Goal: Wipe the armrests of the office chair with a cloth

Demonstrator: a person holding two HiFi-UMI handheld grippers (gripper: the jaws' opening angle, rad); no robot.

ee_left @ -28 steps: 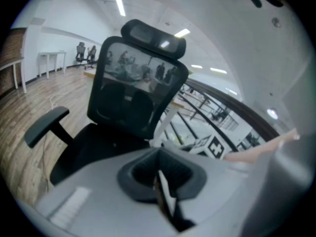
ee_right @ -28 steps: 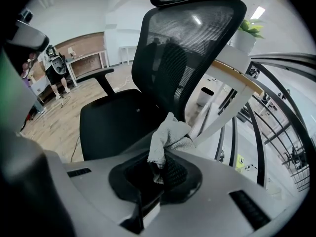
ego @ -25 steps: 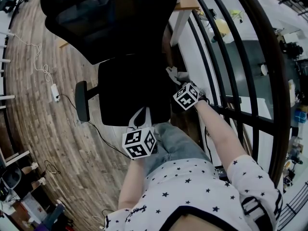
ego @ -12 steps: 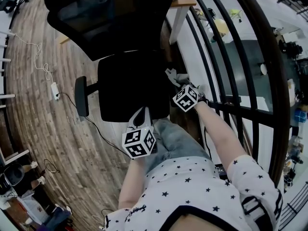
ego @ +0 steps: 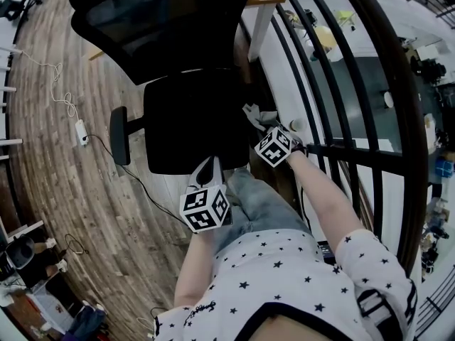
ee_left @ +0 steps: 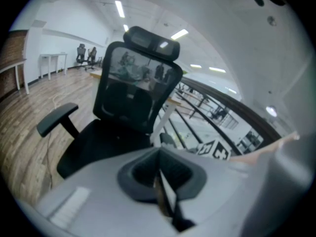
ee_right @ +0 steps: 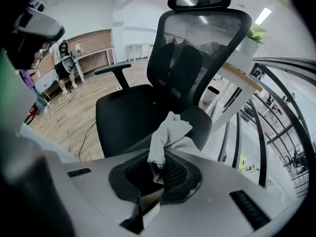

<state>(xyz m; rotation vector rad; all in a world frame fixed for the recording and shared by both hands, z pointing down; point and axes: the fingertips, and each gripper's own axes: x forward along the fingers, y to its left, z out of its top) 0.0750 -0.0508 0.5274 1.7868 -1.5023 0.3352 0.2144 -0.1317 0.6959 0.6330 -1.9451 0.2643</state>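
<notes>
The black office chair point(ego: 195, 116) stands in front of me, its seat facing me. Its left armrest point(ego: 117, 135) sticks out at the left of the head view. My right gripper point(ego: 263, 121) is shut on a grey-white cloth point(ego: 254, 112) at the seat's right side. In the right gripper view the cloth point(ee_right: 167, 137) hangs bunched from the shut jaws of the right gripper point(ee_right: 158, 169), just above the right armrest pad point(ee_right: 202, 122). My left gripper point(ego: 207, 169) hovers by the seat's front edge, shut on nothing. In its own view the left gripper point(ee_left: 160, 168) faces the chair point(ee_left: 133, 88).
A dark metal railing point(ego: 341, 98) runs close along the right. A white desk leg point(ego: 259, 27) stands behind the chair. A cable and power strip point(ego: 80, 135) lie on the wooden floor at the left. The person's knee point(ego: 252, 204) is just below the seat.
The chair sits slightly higher in the head view than before. The right gripper stays by the right armrest with the cloth; the left gripper has barely moved.
</notes>
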